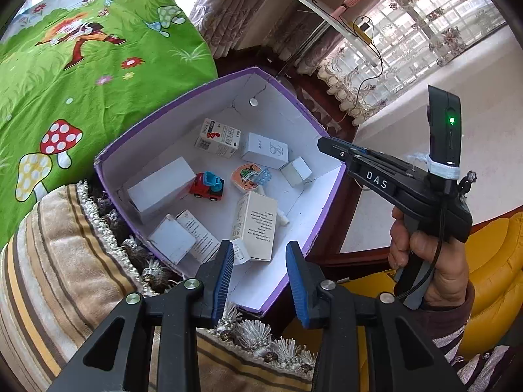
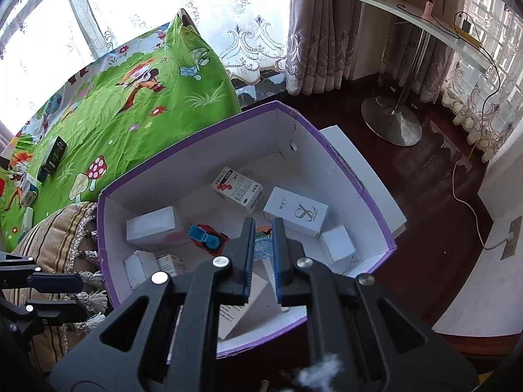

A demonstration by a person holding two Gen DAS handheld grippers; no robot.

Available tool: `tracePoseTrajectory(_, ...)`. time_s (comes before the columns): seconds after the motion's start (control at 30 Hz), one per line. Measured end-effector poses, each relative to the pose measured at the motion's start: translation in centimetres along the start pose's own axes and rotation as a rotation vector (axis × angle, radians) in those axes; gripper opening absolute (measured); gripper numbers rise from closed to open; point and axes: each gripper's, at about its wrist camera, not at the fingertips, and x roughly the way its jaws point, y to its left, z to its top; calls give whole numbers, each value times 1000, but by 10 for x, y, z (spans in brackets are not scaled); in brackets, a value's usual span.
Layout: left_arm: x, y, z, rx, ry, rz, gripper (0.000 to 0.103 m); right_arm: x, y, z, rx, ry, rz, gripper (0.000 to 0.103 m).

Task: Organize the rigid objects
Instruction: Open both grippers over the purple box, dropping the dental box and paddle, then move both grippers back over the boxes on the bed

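Left wrist view: a green cartoon-print quilt [image 1: 91, 75] fills the upper left, and a striped, tasselled cushion [image 1: 55, 254] lies against the near left wall of the purple-rimmed box [image 1: 327, 202]. A dark wood floor, lace curtains and a white shelf with a charging cable lie beyond the box; a yellow seat [image 1: 497, 261] is at the lower right. The left gripper [image 1: 260, 261] hangs over the near edge of the box with its blue pads apart and nothing between them. To the right, a hand [image 1: 425, 261] grips the handle of the right gripper [image 1: 322, 143], whose tip reaches over the right wall of the box. The box holds several white cartons, a red-printed medicine carton [image 1: 217, 138], a red toy car [image 1: 207, 186] with a blue top, a round orange packet [image 1: 245, 178] and a tall carton [image 1: 255, 225] lying just ahead of the left pads. Right wrist view: the right gripper [image 2: 263, 225] points down into the same box [image 2: 376, 202], its pads drawn together and empty, partly hiding the toy car [image 2: 206, 236] and the packet behind them. A white carton with a dark logo [image 2: 295, 210] lies right of the tips, a small white cube [image 2: 336, 243] nearer the right wall. More small boxes [image 2: 52, 155] lie on the quilt [image 2: 147, 98] at far left, well apart from the box. The left gripper's fingers [image 2: 55, 282] show at the left edge, over the cushion.
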Motion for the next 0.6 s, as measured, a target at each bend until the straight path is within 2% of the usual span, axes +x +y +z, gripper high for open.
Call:
tracePoseTrajectory(0.2, -16, 12, -2, -23, -35, 0, 35, -6, 11, 3, -22, -6, 13, 16)
tracePoseTrajectory(0.27, -21, 17, -4, -36, -48, 0, 35, -9, 17, 4, -31, -11, 23, 22)
tracePoseTrajectory(0.33, -28, 24, -5, -52, -63, 3, 35, -13, 24, 6, -41, -21, 35, 34)
tracePoseTrajectory(0.43, -39, 36, -9, -79, -88, 11, 35, -20, 39, 8, -74, -34, 51, 44)
tracePoseTrajectory(0.6, -62, 63, -20, -134, -137, 29, 35, -25, 70, 12, -140, -41, 85, 50)
